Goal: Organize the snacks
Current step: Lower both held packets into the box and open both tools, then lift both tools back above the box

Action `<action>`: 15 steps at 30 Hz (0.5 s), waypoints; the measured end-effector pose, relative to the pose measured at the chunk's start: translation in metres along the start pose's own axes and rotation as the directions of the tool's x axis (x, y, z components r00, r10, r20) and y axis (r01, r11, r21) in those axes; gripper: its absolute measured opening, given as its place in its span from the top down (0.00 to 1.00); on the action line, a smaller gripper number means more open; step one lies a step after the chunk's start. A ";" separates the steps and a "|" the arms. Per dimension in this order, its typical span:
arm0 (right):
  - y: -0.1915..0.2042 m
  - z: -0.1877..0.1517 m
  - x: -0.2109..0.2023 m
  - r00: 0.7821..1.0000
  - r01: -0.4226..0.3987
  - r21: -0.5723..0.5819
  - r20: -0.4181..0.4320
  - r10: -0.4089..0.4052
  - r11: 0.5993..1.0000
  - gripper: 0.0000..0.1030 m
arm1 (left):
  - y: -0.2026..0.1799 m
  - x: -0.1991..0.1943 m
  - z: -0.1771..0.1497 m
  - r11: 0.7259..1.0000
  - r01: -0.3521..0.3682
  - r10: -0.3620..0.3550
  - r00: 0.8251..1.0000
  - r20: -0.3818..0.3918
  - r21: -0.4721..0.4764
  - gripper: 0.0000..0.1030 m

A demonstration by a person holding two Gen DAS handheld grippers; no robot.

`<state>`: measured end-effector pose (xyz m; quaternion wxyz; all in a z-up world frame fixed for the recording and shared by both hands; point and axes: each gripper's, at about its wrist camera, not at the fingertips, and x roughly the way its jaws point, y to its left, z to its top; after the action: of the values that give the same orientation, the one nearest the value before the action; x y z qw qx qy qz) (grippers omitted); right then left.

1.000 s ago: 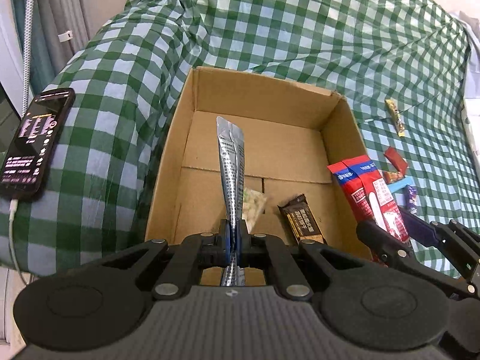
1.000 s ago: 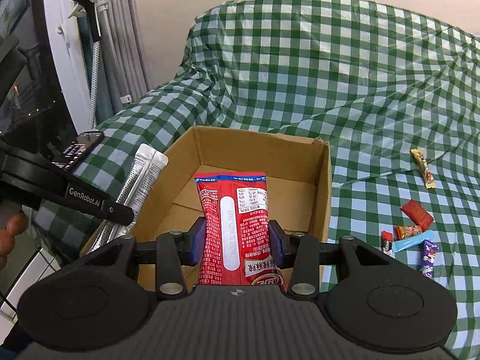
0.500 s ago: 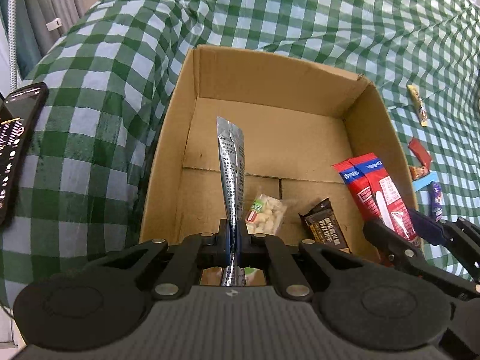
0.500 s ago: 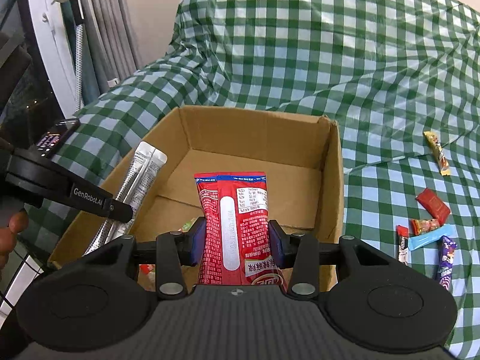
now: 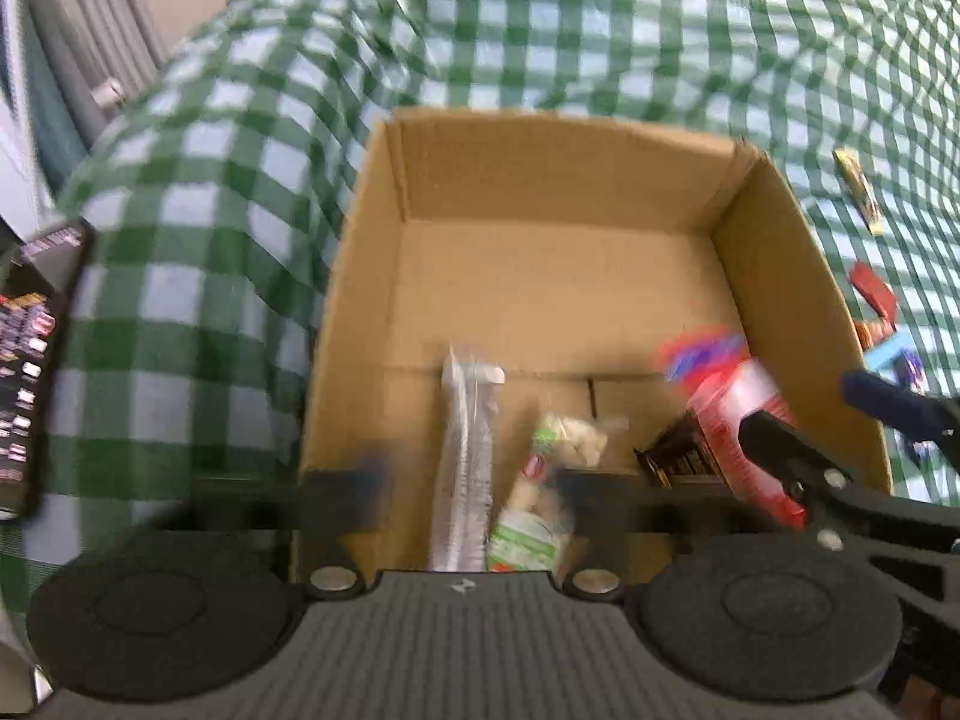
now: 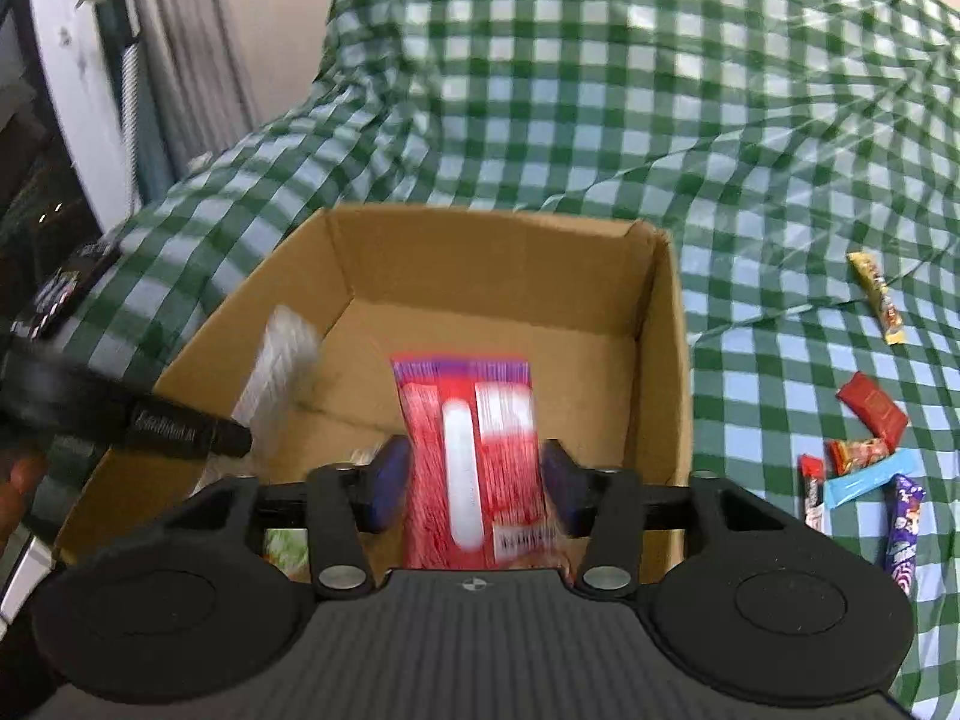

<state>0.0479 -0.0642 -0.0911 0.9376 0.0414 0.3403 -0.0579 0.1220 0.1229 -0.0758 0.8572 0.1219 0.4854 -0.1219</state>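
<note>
The left gripper (image 5: 462,492) has just been opening and its jaws stand spread wide; the silver pouch (image 5: 465,462) sits loose between them, blurred, inside the box (image 5: 774,276) at frame centre. The right gripper (image 6: 474,486) has also just been opening; its blue pads (image 6: 390,480) stand just off the red packet (image 6: 474,450), which is blurred over the box interior. More snacks (image 6: 864,468) lie on the checked cloth (image 6: 600,90) at the right edge
</note>
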 end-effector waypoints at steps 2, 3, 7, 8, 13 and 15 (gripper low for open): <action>-0.003 0.004 -0.006 1.000 -0.011 0.028 0.030 0.010 1.000 0.20 | 0.003 -0.014 -0.003 0.999 -0.037 0.038 0.997 0.070 -0.007 0.00; -0.004 0.005 -0.009 0.999 -0.020 0.037 0.039 0.018 0.999 0.20 | 0.003 -0.017 -0.004 0.999 -0.031 0.030 0.997 0.070 0.009 0.00; -0.003 0.004 -0.024 1.000 -0.015 0.054 0.016 0.014 0.998 0.15 | 0.007 -0.028 -0.019 1.000 -0.021 0.021 1.000 0.017 0.006 0.00; -0.002 0.001 -0.031 1.000 -0.016 0.060 0.010 0.016 0.998 0.14 | 0.009 -0.032 -0.025 1.000 -0.019 0.020 1.000 0.007 -0.002 0.00; 0.010 -0.020 -0.069 1.000 -0.011 0.060 -0.003 0.011 0.998 0.10 | 0.011 -0.057 -0.059 1.000 -0.007 0.006 1.000 -0.031 -0.029 0.00; 0.015 -0.027 -0.084 1.000 -0.008 0.061 -0.004 0.008 0.998 0.08 | 0.009 -0.070 -0.074 1.000 -0.017 0.016 0.999 -0.028 -0.018 0.00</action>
<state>-0.0305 -0.0398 -0.0571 0.9354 0.0713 0.3402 -0.0643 0.0308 0.1618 -0.0510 0.8523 0.1199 0.4975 -0.1087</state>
